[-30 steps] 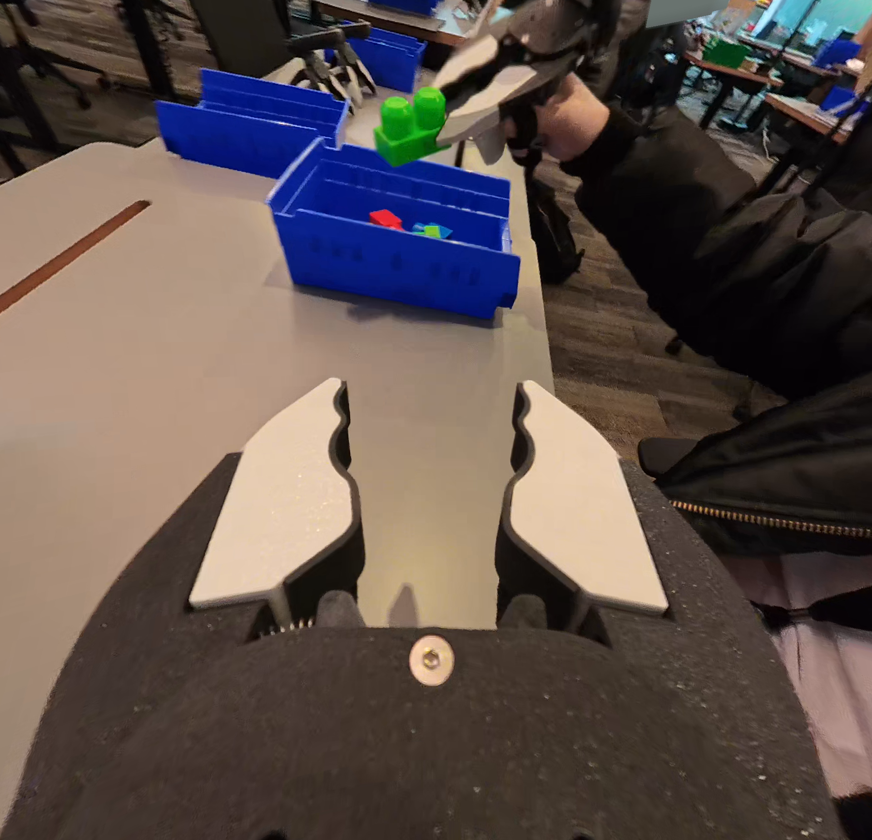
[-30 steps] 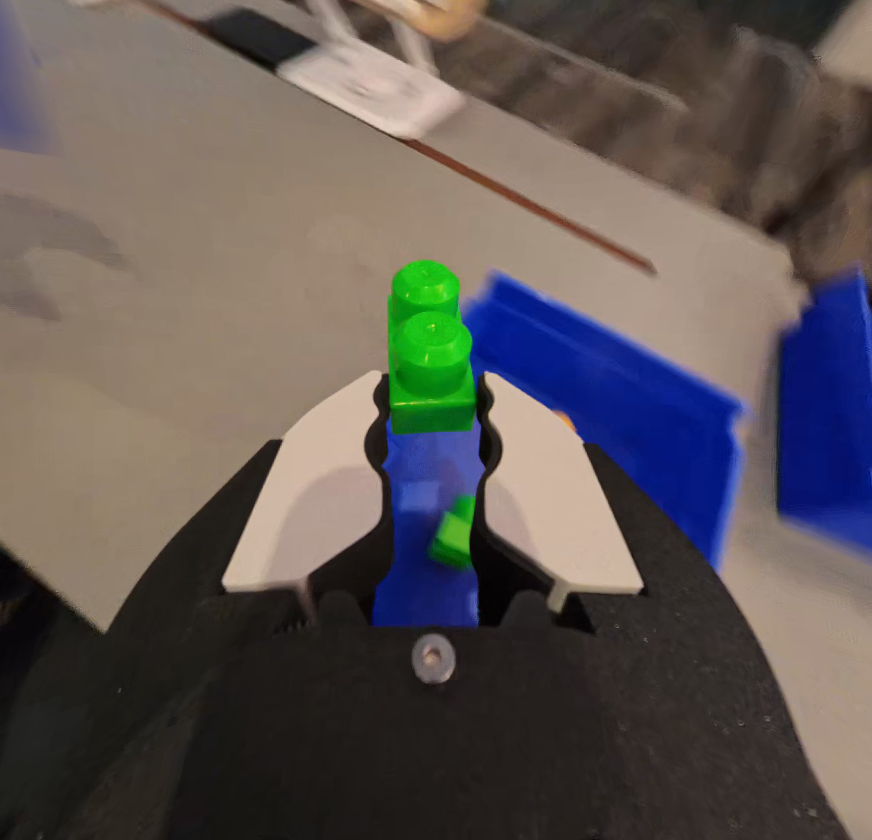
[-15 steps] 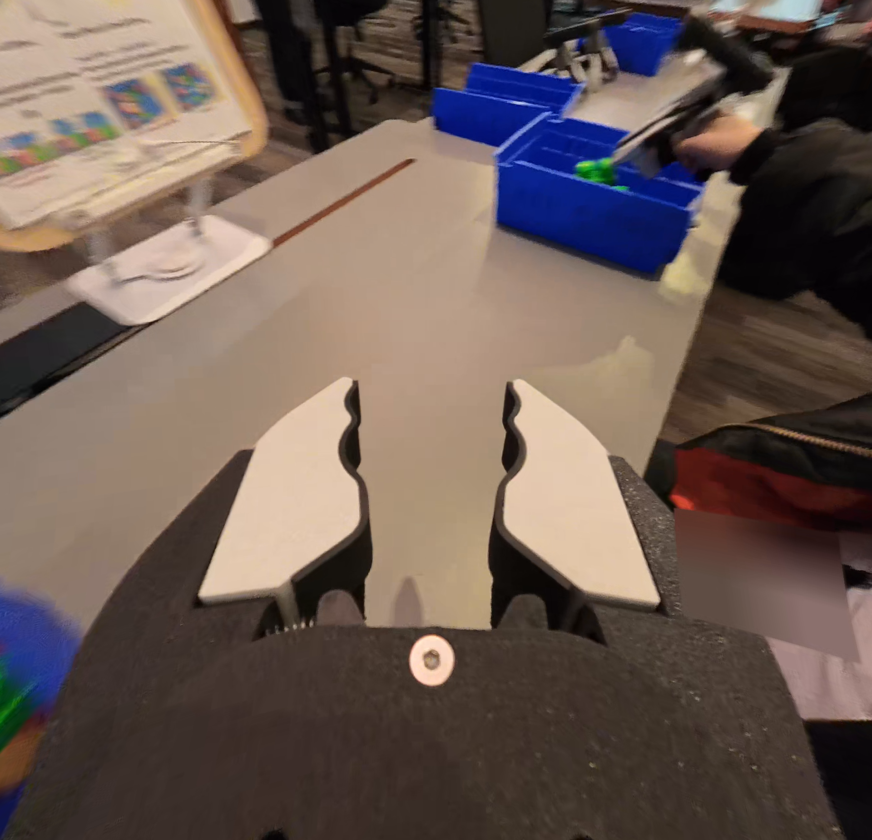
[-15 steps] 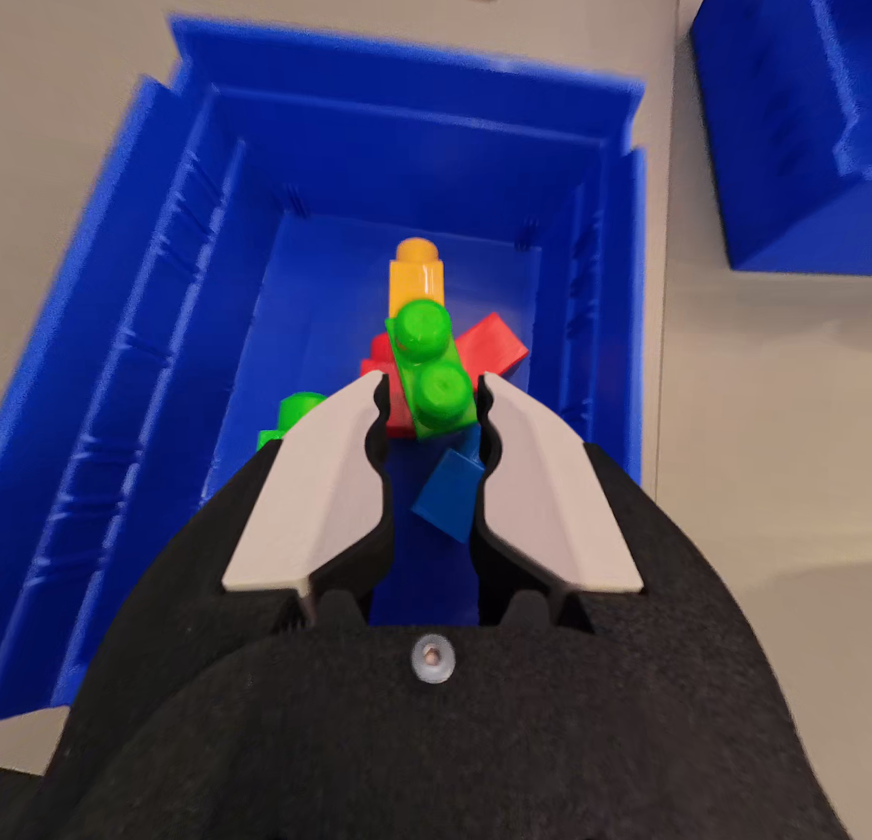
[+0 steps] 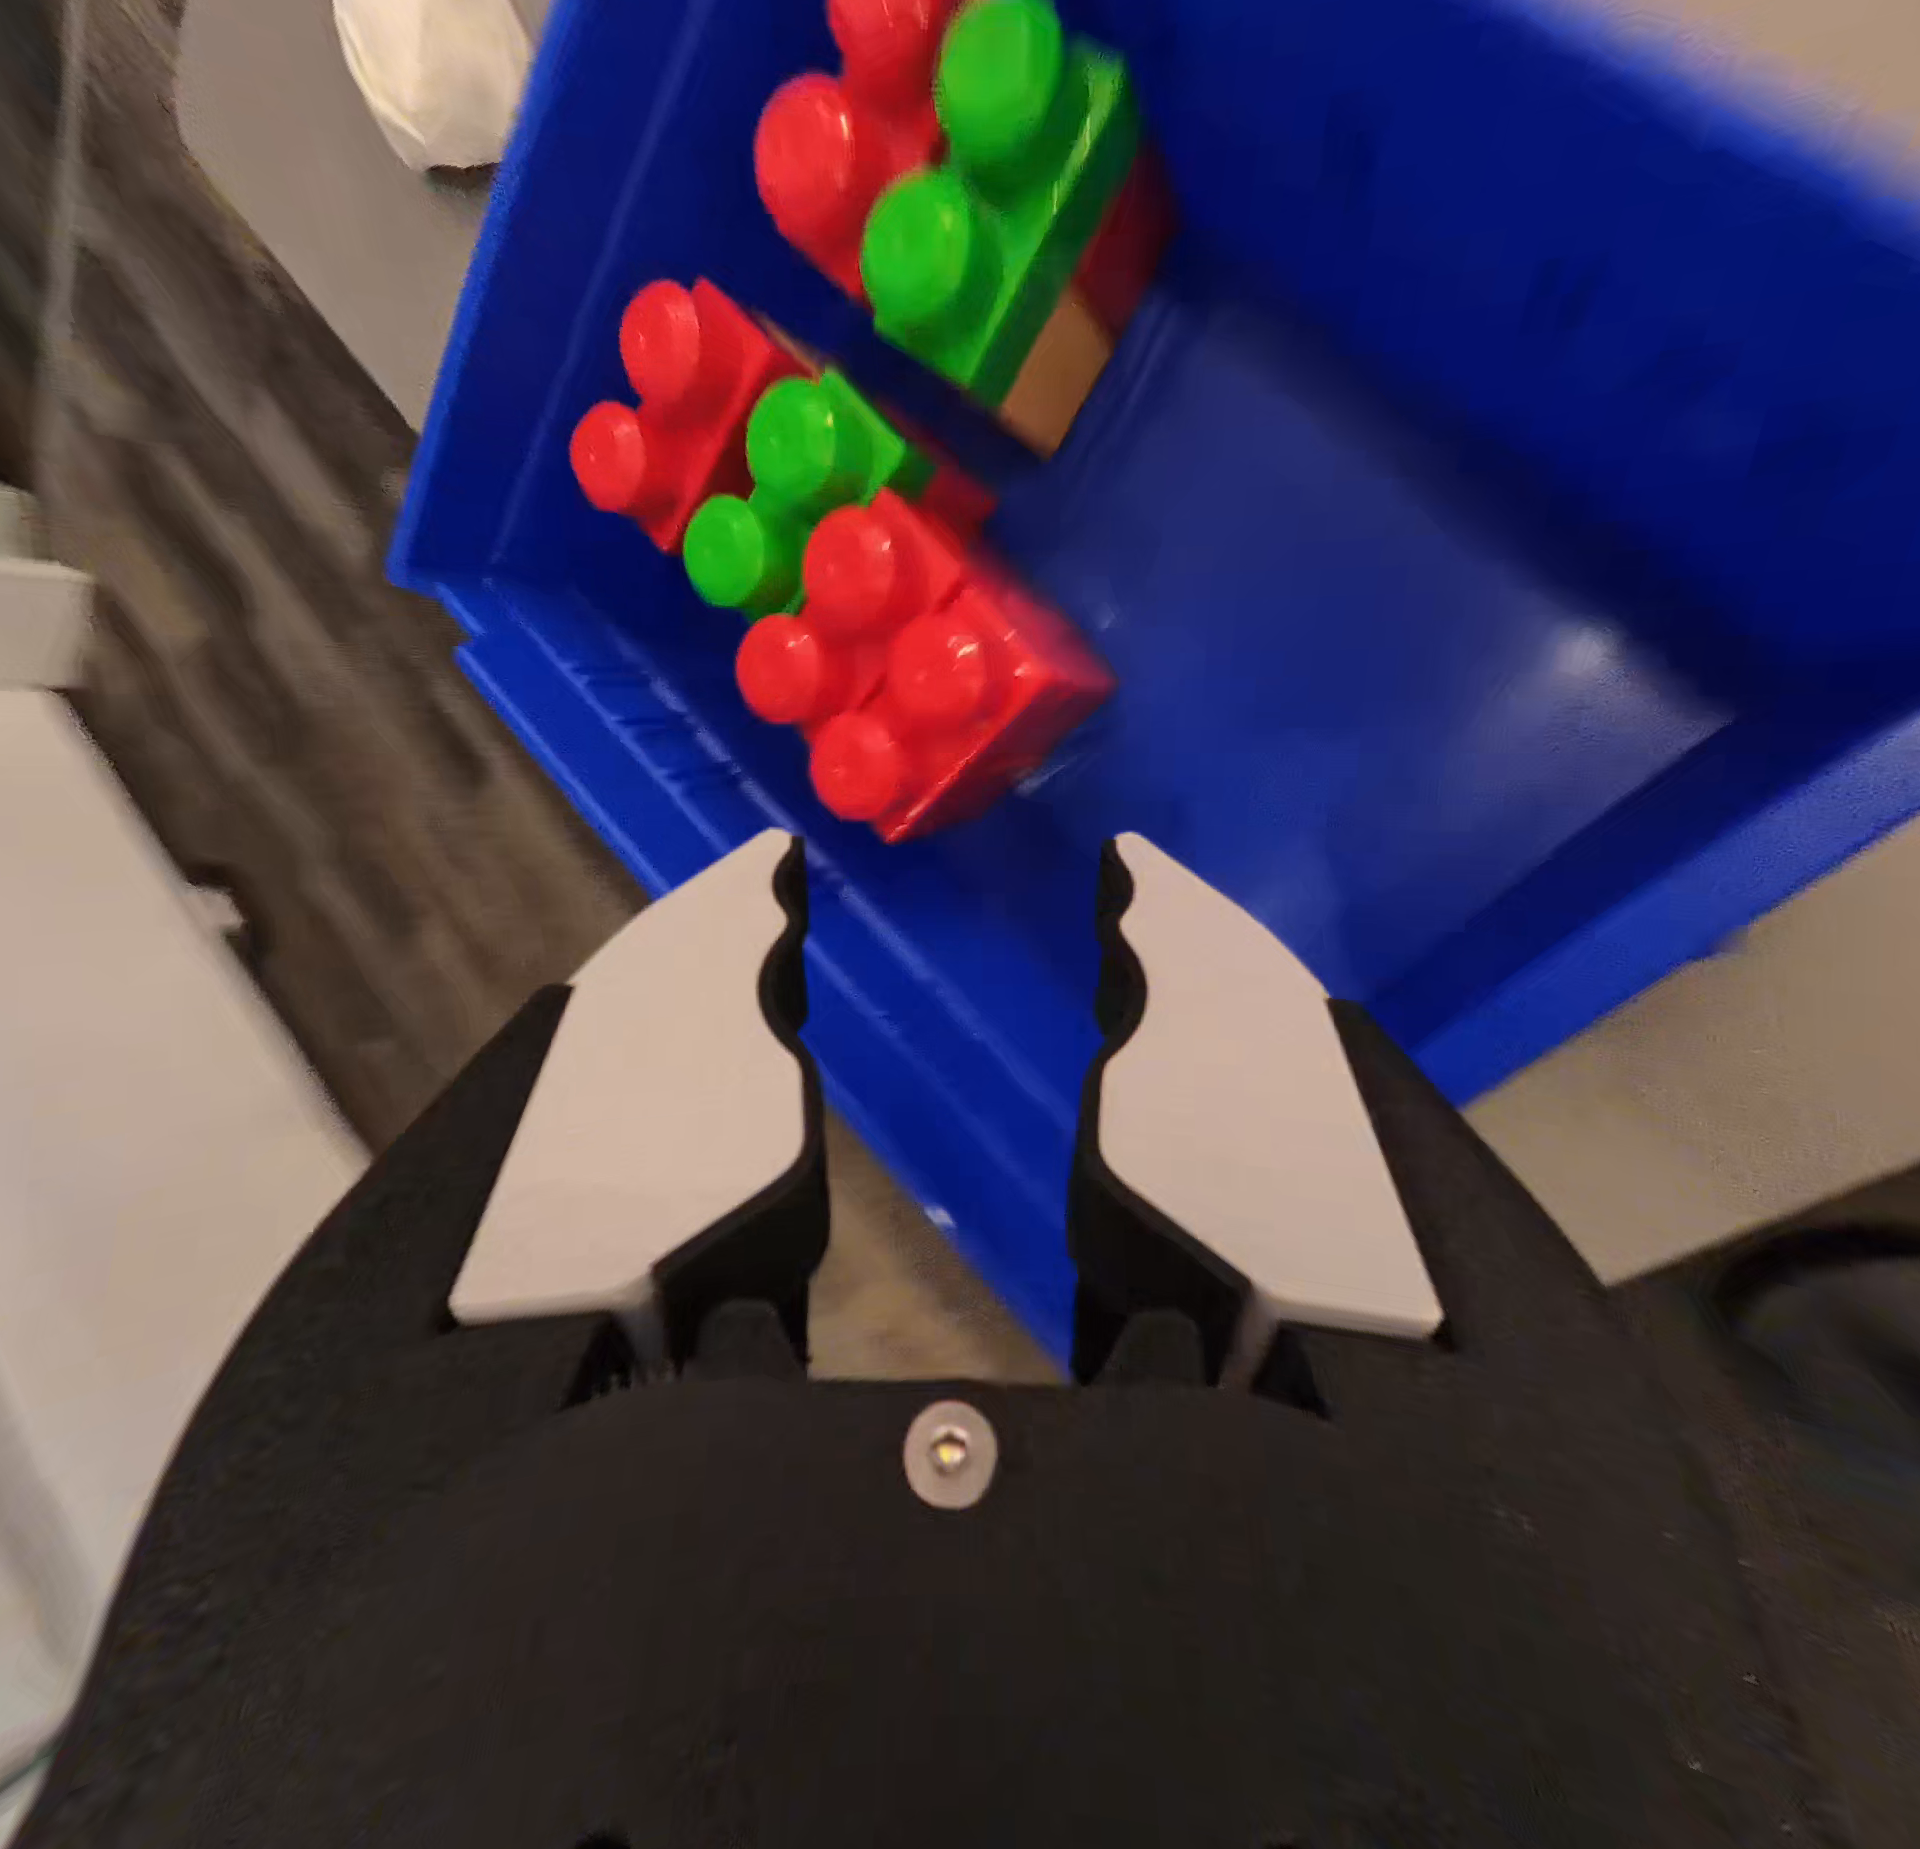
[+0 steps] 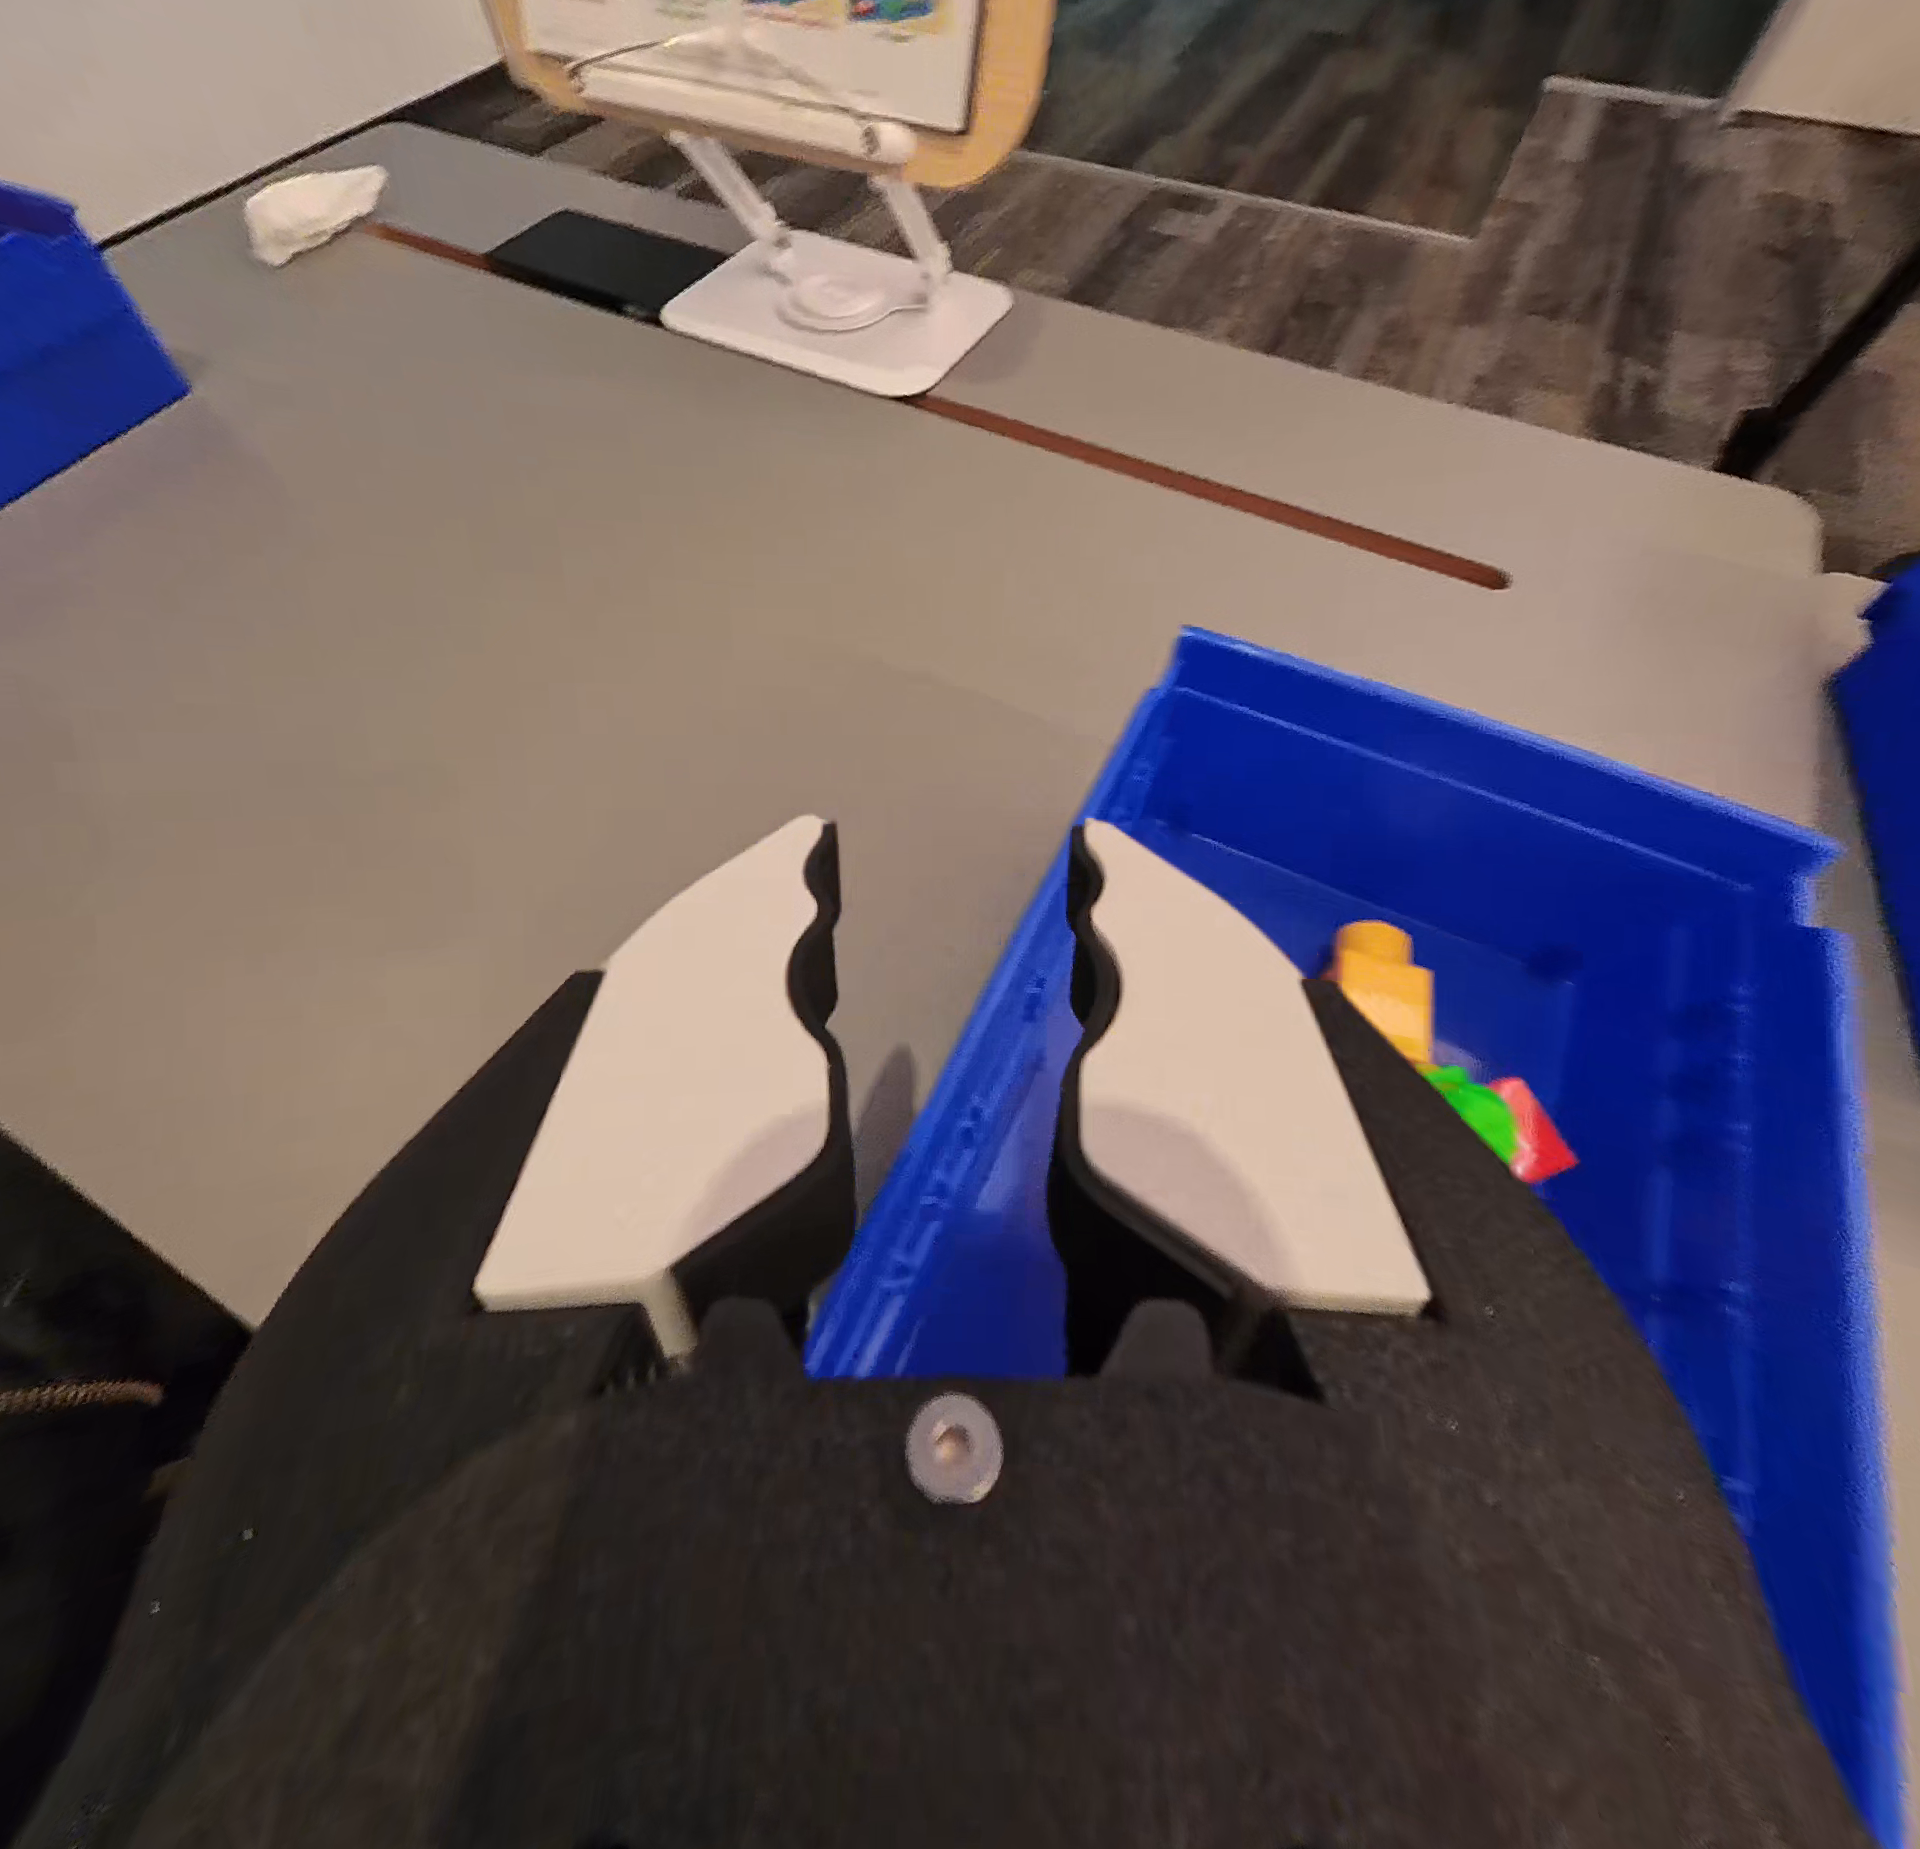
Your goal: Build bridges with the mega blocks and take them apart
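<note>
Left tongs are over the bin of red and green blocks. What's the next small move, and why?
Probably ease the left tongs forward and down onto the nearest red four-stud block in the blue bin. Their jaws stand open and empty just short of it, and the right tongs are empty too.

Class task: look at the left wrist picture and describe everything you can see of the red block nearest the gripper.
The red block is glossy plastic with four round studs on top. It sits tilted inside the blue bin, near a corner, just beyond the open left gripper, which is not touching it. A green block lies against its far side. Motion blur softens its edges.
</note>
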A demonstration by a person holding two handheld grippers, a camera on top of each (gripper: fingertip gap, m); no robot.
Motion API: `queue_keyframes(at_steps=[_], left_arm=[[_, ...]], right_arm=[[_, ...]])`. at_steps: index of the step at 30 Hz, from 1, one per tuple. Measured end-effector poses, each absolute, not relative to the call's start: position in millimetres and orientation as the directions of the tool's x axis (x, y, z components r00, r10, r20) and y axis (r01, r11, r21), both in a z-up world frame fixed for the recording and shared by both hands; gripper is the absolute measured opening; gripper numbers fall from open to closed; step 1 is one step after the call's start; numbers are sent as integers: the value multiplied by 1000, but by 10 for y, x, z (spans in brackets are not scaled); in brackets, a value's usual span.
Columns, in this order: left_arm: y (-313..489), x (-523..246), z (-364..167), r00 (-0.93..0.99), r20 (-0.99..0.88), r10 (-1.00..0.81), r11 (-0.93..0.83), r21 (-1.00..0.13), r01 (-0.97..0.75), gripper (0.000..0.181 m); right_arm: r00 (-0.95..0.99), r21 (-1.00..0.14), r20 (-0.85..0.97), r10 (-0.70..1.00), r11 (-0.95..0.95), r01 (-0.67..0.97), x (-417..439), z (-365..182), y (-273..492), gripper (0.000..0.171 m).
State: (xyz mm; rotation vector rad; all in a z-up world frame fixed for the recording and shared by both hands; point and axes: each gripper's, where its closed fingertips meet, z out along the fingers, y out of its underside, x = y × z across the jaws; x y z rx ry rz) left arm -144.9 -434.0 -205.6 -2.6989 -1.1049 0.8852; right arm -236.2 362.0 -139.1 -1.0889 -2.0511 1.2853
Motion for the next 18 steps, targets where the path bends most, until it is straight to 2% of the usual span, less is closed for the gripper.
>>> queue_keyframes(at_steps=[1, 3, 7, 12, 18], left_arm=[[-4411, -1488, -2111, 606, -540, 585, -791, -213, 574, 54], [-4413, -1589, -2174, 650, -591, 478, -856, -145, 497, 49], [-4296, -1741, -2270, 714, -570, 407, -907, -156, 392, 43], [-4470, -1760, -2535, 808, -474, 350, -927, -55, 370, 53], [-4475, -1754, -2696, 885, -371, 281, -955, -12, 298, 57]], right_arm=[[-585, -893, -13, 811, 254, 373, -2318, -1415, 3522, 41], [-620, -886, -28, 784, 268, 379, -2223, -1462, 3343, 40], [-644, -878, -92, 760, 242, 412, -2100, -1516, 3148, 39], [-629, -885, -219, 746, 120, 450, -2047, -1479, 3049, 37], [-593, -872, -329, 735, 4, 489, -2079, -1535, 2935, 35]])
